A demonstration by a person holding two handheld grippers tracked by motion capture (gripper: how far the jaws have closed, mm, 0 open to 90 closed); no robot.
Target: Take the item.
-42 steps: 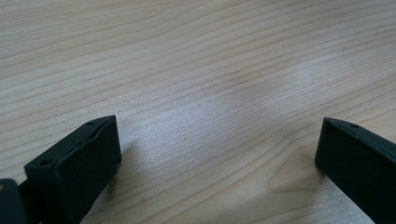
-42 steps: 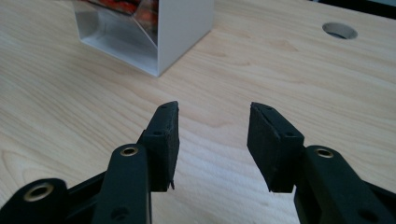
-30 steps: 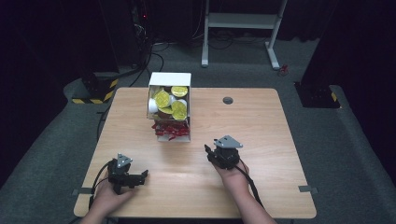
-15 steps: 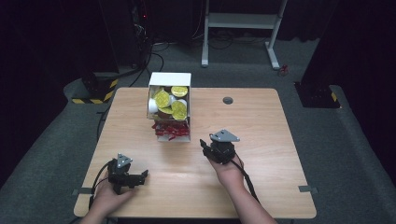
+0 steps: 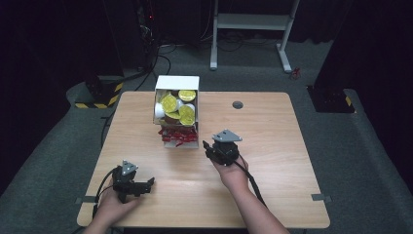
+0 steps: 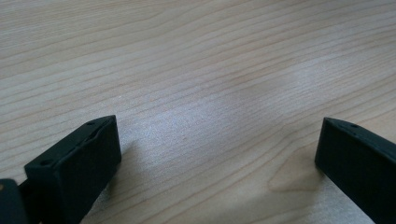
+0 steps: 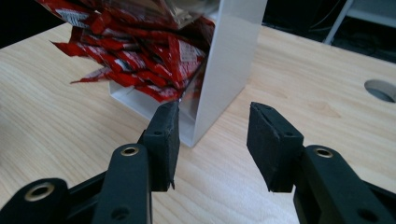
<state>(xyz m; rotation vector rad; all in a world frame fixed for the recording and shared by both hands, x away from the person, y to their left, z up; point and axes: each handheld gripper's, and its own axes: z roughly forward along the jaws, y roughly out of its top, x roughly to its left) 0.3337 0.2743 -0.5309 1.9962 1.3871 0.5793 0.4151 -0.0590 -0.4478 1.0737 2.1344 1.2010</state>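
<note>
While lined up on the corner of the white box (image 7: 233,56), sat half spread, the right gripper (image 5: 208,146) that is, nothing between the jaws, just aimed at about 10 o'clock toward the box's near right wall. Probably held that way to straddle the wall edge or get at the red sachets (image 7: 135,60) spilling out of the low compartment. Box itself stood on the counter (image 5: 272,126) at roughly 11 o'clock from that gripper, near but not touching, with yellow-lidded cups (image 5: 176,106) stacked in the upper part.

Left gripper (image 5: 151,183) rested low at around 7 o'clock on the counter, well apart from the box, jaws wide and released, nothing but bare wood between them. Looked parked out of the way so as not to crowd the other hand.

Couldn't read any print on the sachets, too blurry. Couldn't count the cups either, some tucked behind others. Box top and far side cut off in the right gripper view. Small round hole (image 5: 237,104) at 1 o'clock of the box, likely a cable port.
</note>
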